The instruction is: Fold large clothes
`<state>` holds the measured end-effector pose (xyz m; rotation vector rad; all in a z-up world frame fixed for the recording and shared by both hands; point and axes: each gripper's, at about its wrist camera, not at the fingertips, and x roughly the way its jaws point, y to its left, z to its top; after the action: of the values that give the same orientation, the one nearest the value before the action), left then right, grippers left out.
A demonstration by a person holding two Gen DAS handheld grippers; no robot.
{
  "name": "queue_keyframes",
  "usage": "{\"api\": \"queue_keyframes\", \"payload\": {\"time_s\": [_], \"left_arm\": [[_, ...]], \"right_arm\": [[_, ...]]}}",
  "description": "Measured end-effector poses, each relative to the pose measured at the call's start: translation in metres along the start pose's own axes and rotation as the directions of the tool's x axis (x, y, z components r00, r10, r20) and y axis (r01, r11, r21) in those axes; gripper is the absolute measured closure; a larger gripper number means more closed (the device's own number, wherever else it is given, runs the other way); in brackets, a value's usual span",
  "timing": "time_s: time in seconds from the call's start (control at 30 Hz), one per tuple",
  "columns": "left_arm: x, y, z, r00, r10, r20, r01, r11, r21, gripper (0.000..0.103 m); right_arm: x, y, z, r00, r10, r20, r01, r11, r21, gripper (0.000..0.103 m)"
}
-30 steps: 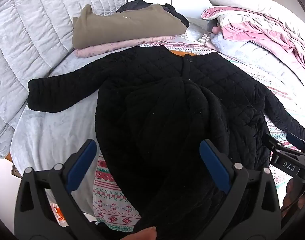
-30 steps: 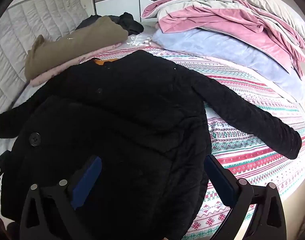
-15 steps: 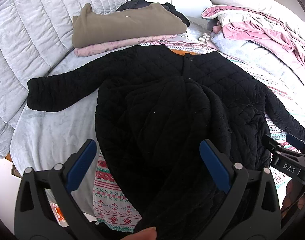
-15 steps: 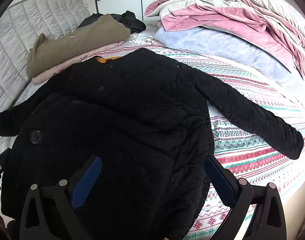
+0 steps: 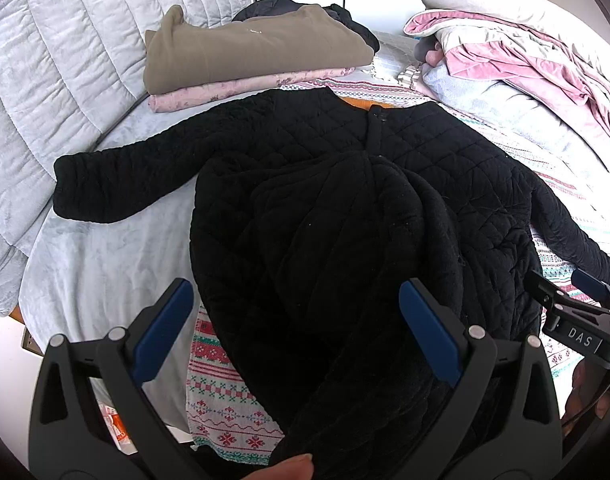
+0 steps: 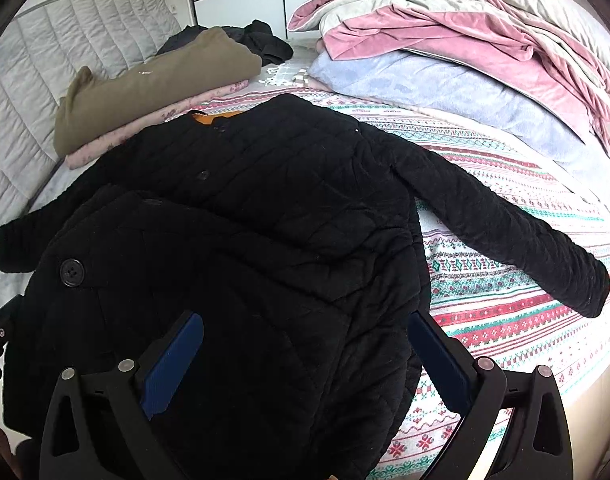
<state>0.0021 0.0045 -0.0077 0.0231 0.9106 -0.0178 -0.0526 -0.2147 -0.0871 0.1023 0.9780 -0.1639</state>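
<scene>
A bed (image 5: 105, 264) under pale grey plush and a red-and-green patterned knit cover (image 6: 505, 292) carries the black diamond-quilted jacket (image 5: 325, 208), sleeves spread, its lower part bunched in soft folds toward the camera. Behind it lie a folded olive and pink stack (image 5: 249, 52) and rumpled pink velvet bedding (image 6: 445, 36). The left hand-held gripper (image 5: 297, 336) and right hand-held gripper (image 6: 305, 364) both stand wide apart over the jacket's hem.

Matt black quilted cloth jacket (image 5: 305, 208), patterned woven bedspread (image 6: 485, 280)
</scene>
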Motion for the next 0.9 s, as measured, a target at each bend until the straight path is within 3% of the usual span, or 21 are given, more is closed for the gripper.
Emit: {"api": "queue_keyframes", "payload": {"time_s": [0.9], "left_arm": [[0.009, 0.002, -0.006, 1.000, -0.009, -0.020, 0.009, 1.000, -0.008, 0.001]], "right_arm": [[0.007, 0.002, 0.000, 0.999, 0.023, -0.022, -0.023, 1.000, -0.012, 0.000]]}}
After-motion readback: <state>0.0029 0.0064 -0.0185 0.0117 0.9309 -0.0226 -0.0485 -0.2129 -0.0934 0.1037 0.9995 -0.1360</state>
